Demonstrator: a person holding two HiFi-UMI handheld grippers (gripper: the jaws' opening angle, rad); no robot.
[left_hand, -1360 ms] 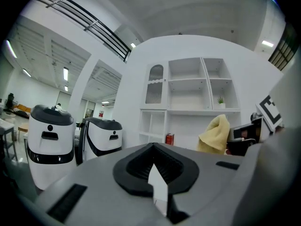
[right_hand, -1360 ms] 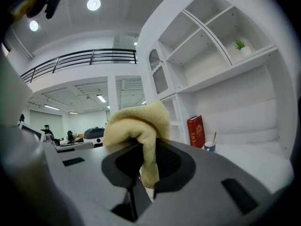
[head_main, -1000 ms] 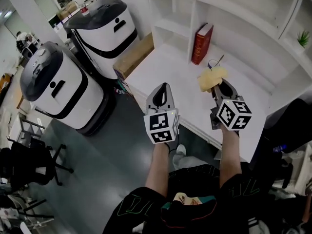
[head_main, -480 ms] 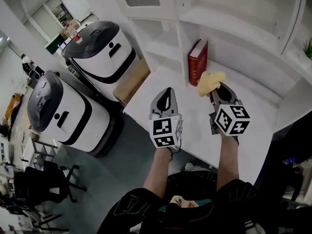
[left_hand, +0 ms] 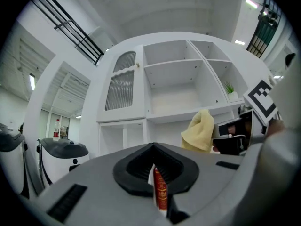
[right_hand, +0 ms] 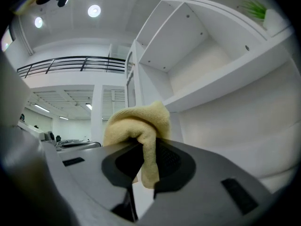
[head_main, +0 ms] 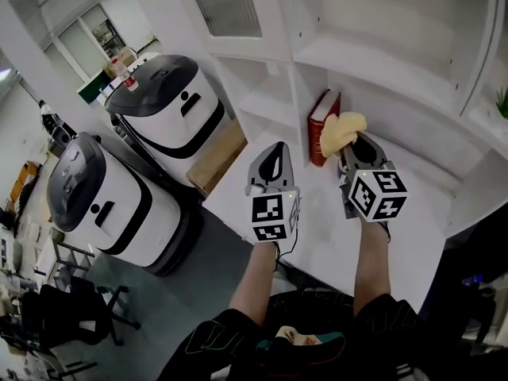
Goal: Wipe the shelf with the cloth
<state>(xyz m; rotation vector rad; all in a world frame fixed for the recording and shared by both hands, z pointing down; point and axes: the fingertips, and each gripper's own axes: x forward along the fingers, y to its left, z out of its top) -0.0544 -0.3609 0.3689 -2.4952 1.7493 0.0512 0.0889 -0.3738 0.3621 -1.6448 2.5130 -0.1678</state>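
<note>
The yellow cloth (head_main: 341, 128) is bunched in my right gripper (head_main: 354, 143), which is shut on it. It hangs just right of an upright red book (head_main: 320, 116) in the white shelf unit, above the broad lower shelf (head_main: 317, 201). In the right gripper view the cloth (right_hand: 139, 125) folds over the jaws, with a shelf board (right_hand: 225, 74) ahead. My left gripper (head_main: 270, 163) is shut and empty, a little left of the right one. Its own view shows the cloth (left_hand: 199, 131) to the right and the book (left_hand: 160, 192) through the thin slit between its jaws.
Two white-and-black rounded machines (head_main: 163, 82) (head_main: 103, 201) stand on the floor to the left, with a cardboard box (head_main: 224, 153) against the shelf unit. A small green plant (head_main: 502, 101) sits on a right-hand shelf. Office chairs (head_main: 63, 308) stand at lower left.
Both grippers have risen toward the shelf compartments and the view has tilted up. The cloth has moved from below and right of the book to beside its top. Neither gripper changed state.
</note>
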